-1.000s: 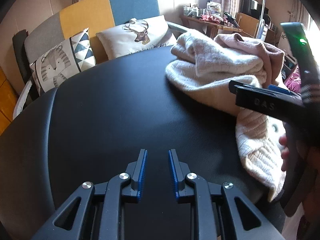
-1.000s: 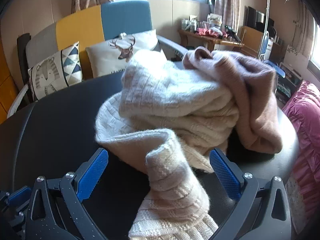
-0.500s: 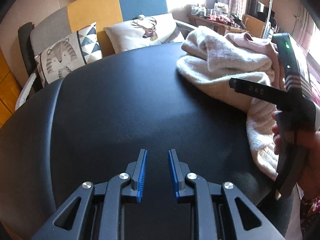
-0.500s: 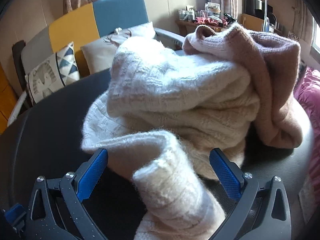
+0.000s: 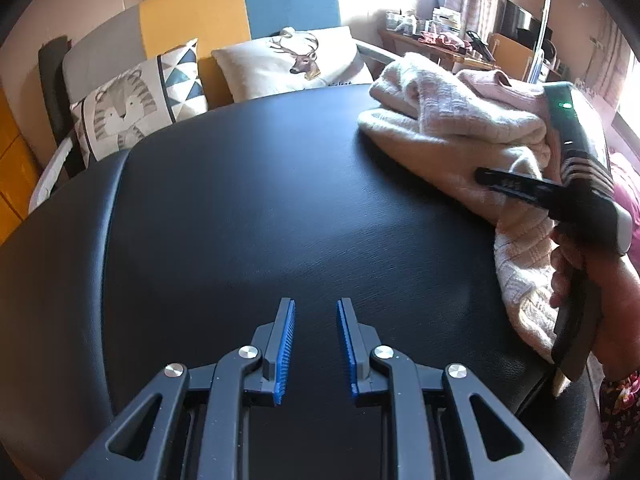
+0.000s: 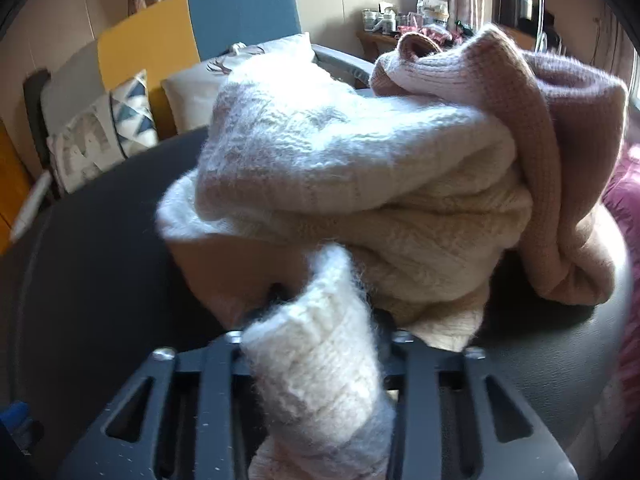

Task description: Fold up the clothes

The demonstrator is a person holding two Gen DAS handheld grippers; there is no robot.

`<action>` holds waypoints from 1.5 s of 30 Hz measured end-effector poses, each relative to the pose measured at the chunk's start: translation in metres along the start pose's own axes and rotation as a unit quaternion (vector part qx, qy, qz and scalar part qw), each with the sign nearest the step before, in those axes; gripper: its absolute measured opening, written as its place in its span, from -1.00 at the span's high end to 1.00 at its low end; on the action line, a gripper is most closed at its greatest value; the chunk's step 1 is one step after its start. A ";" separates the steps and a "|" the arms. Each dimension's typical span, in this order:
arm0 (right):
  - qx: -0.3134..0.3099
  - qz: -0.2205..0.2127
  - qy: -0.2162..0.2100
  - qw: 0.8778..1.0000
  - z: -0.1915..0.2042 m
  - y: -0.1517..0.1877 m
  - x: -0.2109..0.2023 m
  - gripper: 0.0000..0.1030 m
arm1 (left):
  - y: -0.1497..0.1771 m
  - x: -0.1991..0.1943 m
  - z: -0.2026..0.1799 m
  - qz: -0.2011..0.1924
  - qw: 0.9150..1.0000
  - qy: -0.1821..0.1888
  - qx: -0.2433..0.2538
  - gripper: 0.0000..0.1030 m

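Note:
A cream knit sweater (image 6: 360, 184) lies crumpled on the right side of the black table (image 5: 248, 208), with a pink knit garment (image 6: 576, 152) bunched against its far right. My right gripper (image 6: 312, 320) is shut on the cream sweater's sleeve (image 6: 316, 368), which drapes over its fingers and hides the pads. In the left wrist view the sweater (image 5: 452, 128) sits at the upper right, with the right gripper's body (image 5: 580, 184) against it. My left gripper (image 5: 315, 344) hovers over bare table, jaws slightly apart and empty.
A sofa with a tiger cushion (image 5: 132, 108) and a deer cushion (image 5: 288, 64) stands behind the table. A cluttered desk (image 5: 432, 36) is at the back right. A pink fabric (image 6: 628, 208) lies beyond the table's right edge.
My right gripper has moved forward onto the sleeve and closed on it; it was wide open before. The left gripper has barely moved.

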State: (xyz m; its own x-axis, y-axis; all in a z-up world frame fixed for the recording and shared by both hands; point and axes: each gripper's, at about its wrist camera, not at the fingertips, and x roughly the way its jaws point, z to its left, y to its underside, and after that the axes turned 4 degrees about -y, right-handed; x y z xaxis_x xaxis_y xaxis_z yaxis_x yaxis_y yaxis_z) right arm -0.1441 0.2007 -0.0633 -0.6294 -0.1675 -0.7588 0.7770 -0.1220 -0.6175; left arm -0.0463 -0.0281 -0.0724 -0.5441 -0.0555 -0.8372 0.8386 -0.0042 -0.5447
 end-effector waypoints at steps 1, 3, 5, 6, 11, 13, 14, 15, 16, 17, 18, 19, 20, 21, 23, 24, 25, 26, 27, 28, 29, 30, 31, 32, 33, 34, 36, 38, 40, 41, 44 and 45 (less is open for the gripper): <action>0.018 0.002 -0.020 1.000 -0.003 -0.001 -0.002 0.66 | 0.000 0.000 0.002 0.001 1.000 0.002 -0.003 0.59; 0.057 0.007 -0.062 0.996 -0.007 -0.003 -0.008 0.71 | 0.000 -0.001 0.004 -0.002 1.000 0.000 -0.004 0.59; 0.078 0.014 -0.098 0.992 -0.005 -0.002 -0.012 0.73 | -0.002 -0.002 0.004 -0.005 1.000 0.002 -0.002 0.59; 0.084 0.019 -0.117 0.989 -0.001 0.001 -0.015 0.74 | -0.003 -0.001 0.004 -0.004 1.000 0.003 0.001 0.59; 0.064 0.048 -0.219 0.973 0.043 0.021 -0.025 0.79 | -0.005 0.004 0.006 0.004 1.000 0.000 0.002 0.59; 0.024 0.048 -0.223 0.973 0.069 0.031 -0.033 0.79 | -0.007 0.006 0.012 0.007 1.000 -0.003 -0.006 0.59; 0.012 0.048 -0.224 0.973 0.078 0.036 -0.037 0.79 | -0.009 0.007 0.015 0.011 1.000 -0.006 -0.010 0.59; 0.001 0.047 -0.224 0.973 0.087 0.041 -0.041 0.79 | -0.011 0.009 0.019 0.015 1.000 -0.010 -0.015 0.59; -0.003 0.047 -0.228 0.972 0.090 0.046 -0.044 0.80 | -0.013 0.011 0.024 0.018 1.000 -0.009 -0.022 0.59; -0.002 0.048 -0.234 0.971 0.091 0.050 -0.048 0.80 | -0.015 0.012 0.028 0.021 0.999 -0.005 -0.030 0.59; -0.002 0.048 -0.240 0.970 0.091 0.054 -0.051 0.80 | -0.017 0.013 0.031 0.023 0.999 0.004 -0.038 0.59; -0.007 0.049 -0.241 0.969 0.090 0.059 -0.055 0.80 | -0.020 0.015 0.030 0.025 0.999 0.011 -0.038 0.59; -0.013 0.051 -0.241 0.969 0.087 0.063 -0.057 0.80 | -0.023 0.017 0.028 0.027 0.999 0.017 -0.036 0.59; -0.017 0.054 -0.241 0.969 0.083 0.065 -0.058 0.80 | -0.026 0.020 0.023 0.032 0.999 0.019 -0.025 0.59; -0.016 0.053 -0.242 0.969 0.076 0.071 -0.063 0.80 | -0.032 0.027 0.009 0.046 0.998 0.031 0.003 0.59; -0.015 0.051 -0.242 0.969 0.073 0.075 -0.065 0.80 | -0.035 0.032 0.001 0.054 0.997 0.045 0.015 0.59; -0.020 0.050 -0.239 0.970 0.071 0.077 -0.068 0.80 | -0.036 0.037 -0.006 0.065 0.996 0.064 0.018 0.59; -0.028 0.048 -0.234 0.971 0.070 0.079 -0.071 0.80 | -0.037 0.042 -0.012 0.079 0.994 0.079 0.015 0.59; -0.037 0.045 -0.229 0.972 0.068 0.080 -0.073 0.80 | -0.038 0.046 -0.018 0.093 0.991 0.093 0.012 0.60; -0.046 0.041 -0.218 0.974 0.067 0.080 -0.076 0.80 | -0.038 0.049 -0.021 0.102 0.990 0.102 0.006 0.60; -0.052 0.038 -0.215 0.974 0.064 0.080 -0.078 0.80 | -0.038 0.052 -0.024 0.110 0.988 0.109 -0.001 0.60; -0.054 0.037 -0.217 0.974 0.061 0.081 -0.080 0.80 | -0.038 0.054 -0.027 0.117 0.986 0.116 -0.008 0.60; -0.056 0.036 -0.218 0.974 0.059 0.082 -0.081 0.80 | -0.039 0.056 -0.029 0.125 0.984 0.123 -0.012 0.60; -0.059 0.037 -0.219 0.973 0.057 0.083 -0.082 0.80 | -0.040 0.057 -0.031 0.134 0.982 0.130 -0.016 0.60; -0.061 0.037 -0.220 0.973 0.056 0.085 -0.083 0.80 | -0.041 0.059 -0.032 0.142 0.980 0.138 -0.020 0.60; -0.063 0.037 -0.223 0.972 0.055 0.086 -0.084 0.80 | -0.043 0.059 -0.033 0.146 0.979 0.142 -0.019 0.60; -0.066 0.037 -0.229 0.971 0.052 0.089 -0.085 0.80 | -0.046 0.061 -0.035 0.152 0.977 0.150 -0.016 0.58; -0.069 0.039 -0.229 0.970 0.048 0.092 -0.088 0.80 | -0.050 0.063 -0.028 0.160 0.970 0.177 -0.032 0.49; -0.063 0.041 -0.233 0.970 0.045 0.092 -0.087 0.80 | -0.052 0.064 -0.019 0.166 0.964 0.197 -0.060 0.24; -0.060 0.041 -0.234 0.969 0.046 0.089 -0.084 0.80 | -0.052 0.063 -0.016 0.167 0.961 0.208 -0.070 0.15; -0.066 0.041 -0.237 0.968 0.050 0.086 -0.081 0.80 | -0.052 0.058 -0.019 0.167 0.960 0.217 -0.065 -0.06; -0.072 0.040 -0.235 0.969 0.053 0.086 -0.080 0.80 | -0.052 0.057 -0.020 0.168 0.960 0.216 -0.064 -0.11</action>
State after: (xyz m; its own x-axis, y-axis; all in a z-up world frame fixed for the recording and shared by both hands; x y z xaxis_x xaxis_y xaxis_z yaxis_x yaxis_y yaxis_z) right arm -0.0263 0.1519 -0.0443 -0.4675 -0.6010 -0.6483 0.7917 0.0416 -0.6094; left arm -0.1213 -0.0110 -0.0924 -0.2281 0.3868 -0.8935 0.9733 0.0667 -0.2195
